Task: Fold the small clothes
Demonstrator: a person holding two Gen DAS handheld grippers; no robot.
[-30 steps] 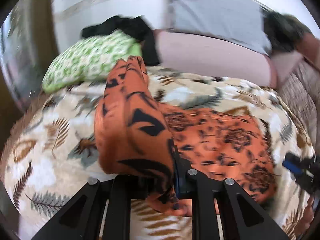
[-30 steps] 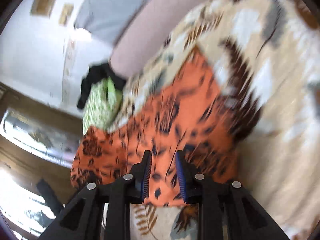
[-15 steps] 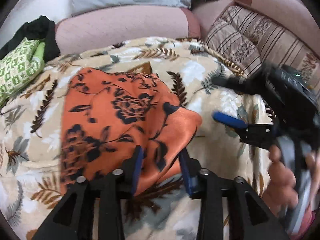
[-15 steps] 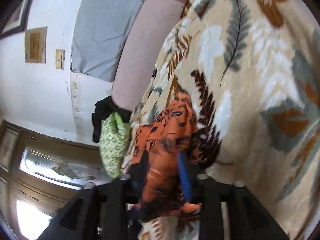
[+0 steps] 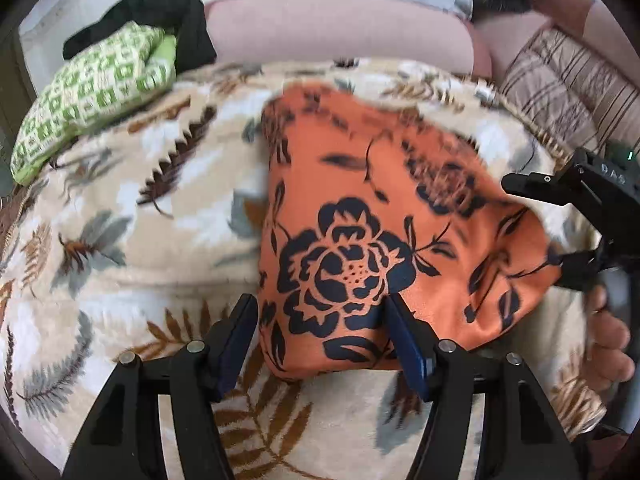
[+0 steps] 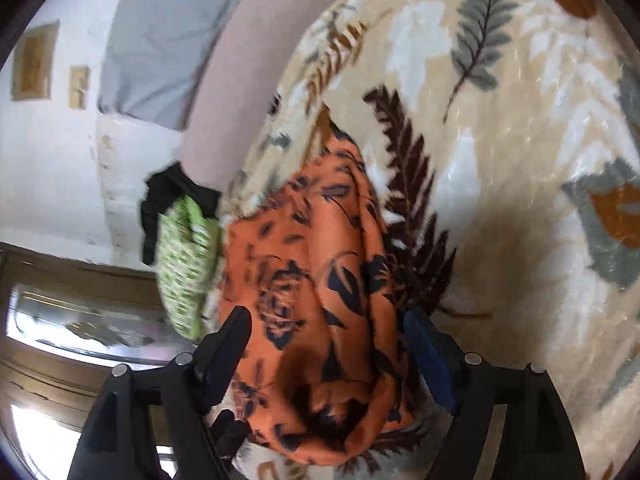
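Observation:
An orange garment with black flowers [image 5: 372,224] lies folded on a leaf-print blanket [image 5: 132,216]. My left gripper [image 5: 320,332] is open, its fingers spread on either side of the garment's near edge. My right gripper [image 5: 560,232] shows at the garment's right edge in the left wrist view. In the right wrist view the right gripper [image 6: 326,344] is open and the garment [image 6: 316,272] lies between its fingers. The left gripper's tip [image 6: 228,428] shows dark at the garment's near left edge there.
A green-and-white patterned cloth [image 5: 92,92] and a black garment [image 5: 160,8] lie at the blanket's far left. A pink cushion [image 5: 336,28] and a striped cushion [image 5: 568,84] line the back. A hand [image 5: 608,340] holds the right gripper.
Both grippers have opened and let go of the orange garment, which now lies folded on the blanket. The left gripper has pulled back a little.

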